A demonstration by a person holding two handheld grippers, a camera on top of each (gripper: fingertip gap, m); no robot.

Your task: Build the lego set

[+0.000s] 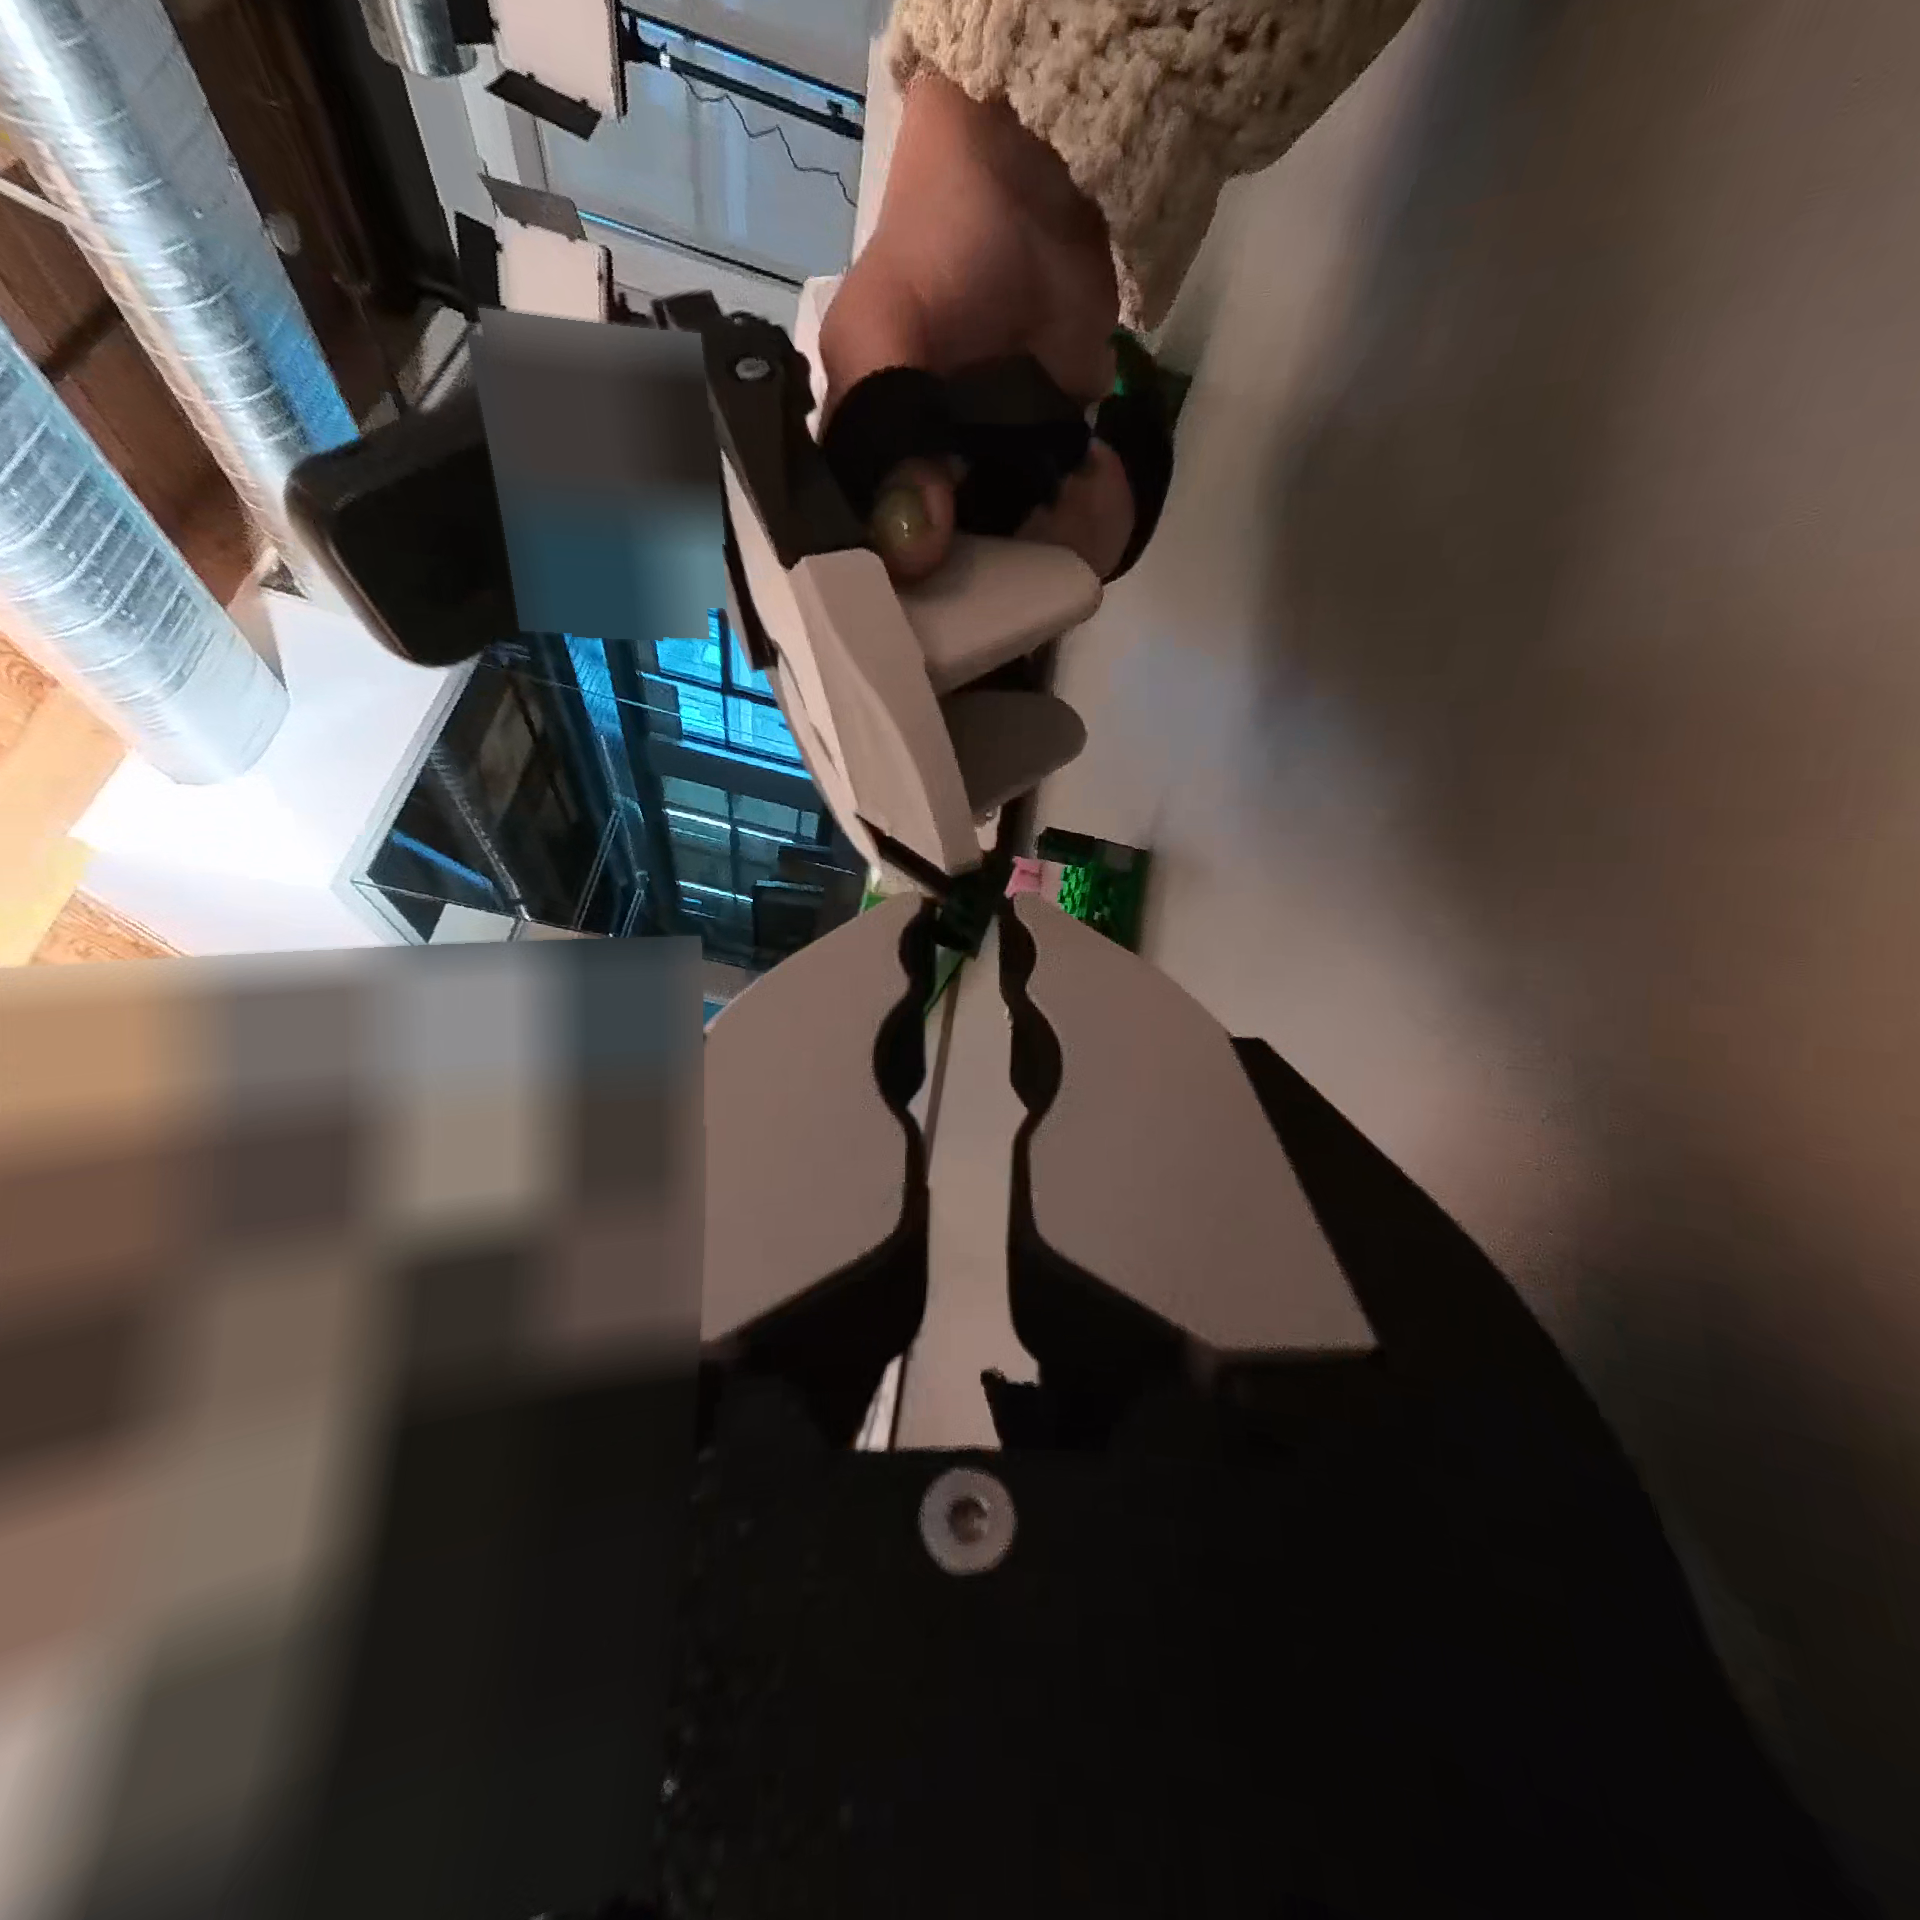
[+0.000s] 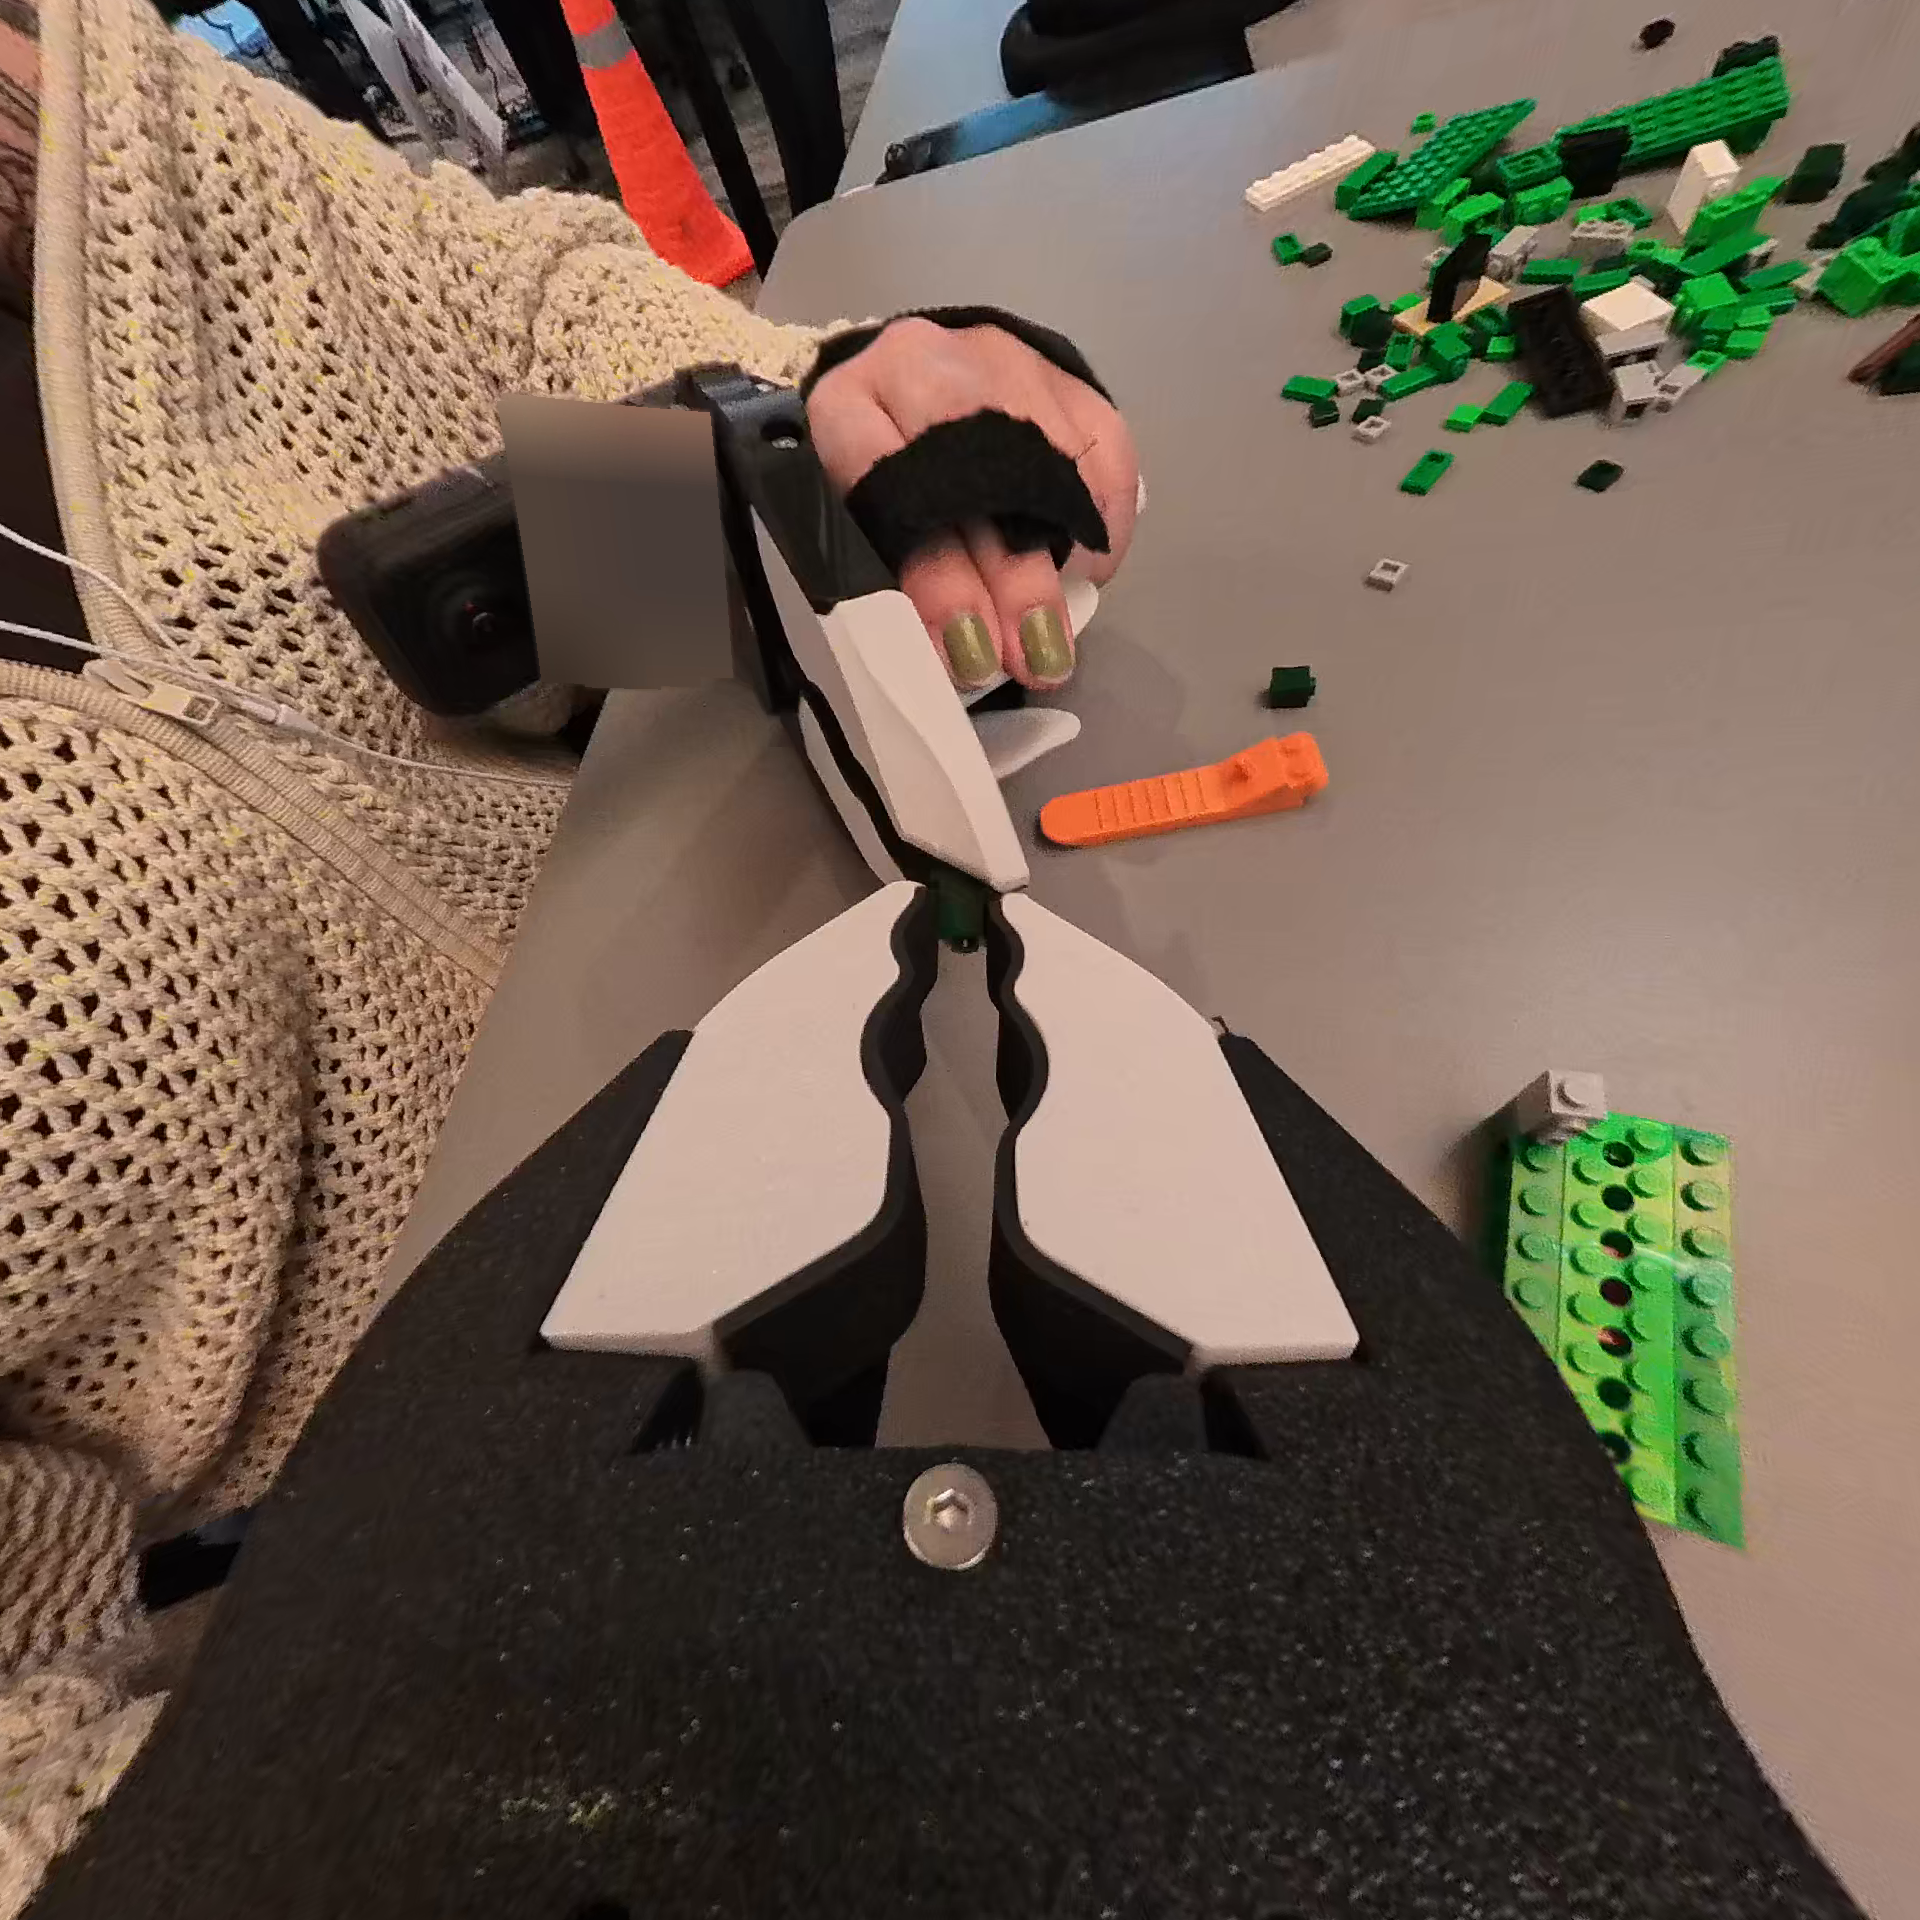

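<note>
Two tools, left tool [image 1: 964,925] and right tool [image 2: 958,920], pinch one dark green piece [image 2: 954,912] (tips meeting).

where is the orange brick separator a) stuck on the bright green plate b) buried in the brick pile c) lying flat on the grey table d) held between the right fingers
c: the orange brick separator lies flat on the bare grey table, apart from the bright green plate and the brick pile.

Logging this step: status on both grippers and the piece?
Left gripper and right gripper tip to tip, both shut on small dark green piece. Held above grey table. Nothing in the way.
</note>
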